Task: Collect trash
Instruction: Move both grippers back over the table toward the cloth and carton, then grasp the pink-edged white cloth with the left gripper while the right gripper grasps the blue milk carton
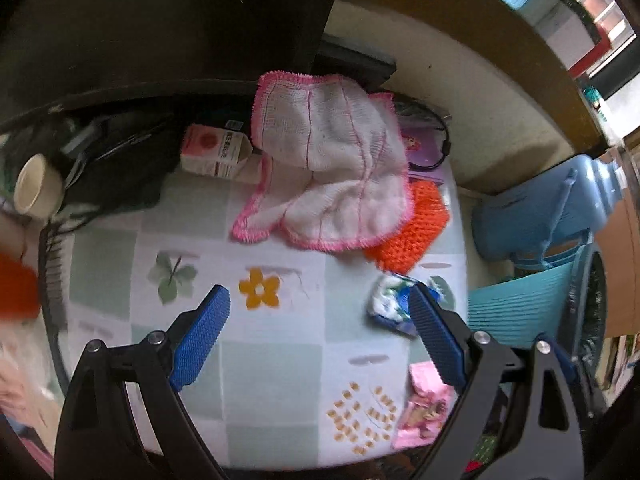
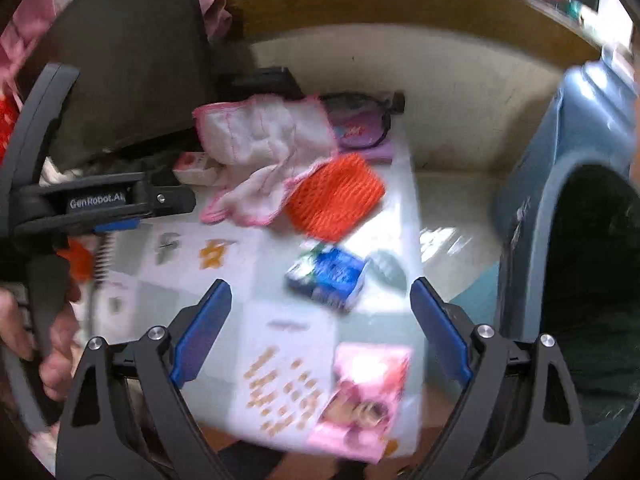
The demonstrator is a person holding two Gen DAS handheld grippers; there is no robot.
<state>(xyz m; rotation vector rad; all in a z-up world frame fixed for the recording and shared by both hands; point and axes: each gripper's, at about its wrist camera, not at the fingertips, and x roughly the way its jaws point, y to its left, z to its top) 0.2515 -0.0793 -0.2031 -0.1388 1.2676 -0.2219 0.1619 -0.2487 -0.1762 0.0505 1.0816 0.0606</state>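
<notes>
Left wrist view: both grippers hung over a cluttered worktop, fingers wide and holding nothing.

The left gripper (image 1: 320, 308) hovered above the checked cloth; a crumpled blue wrapper (image 1: 390, 304) lay near the worktop's right edge, just beside its right finger. A pink wrapper (image 1: 424, 408) sat at the near right corner, next to scattered crumbs (image 1: 362, 420). A white towel (image 1: 332, 164) overlapped an orange scrubber (image 1: 416, 236) toward the far edge. The right gripper (image 2: 320, 308) was also spread wide, with a blue bin (image 2: 560, 200) standing off the worktop's right edge.
</notes>
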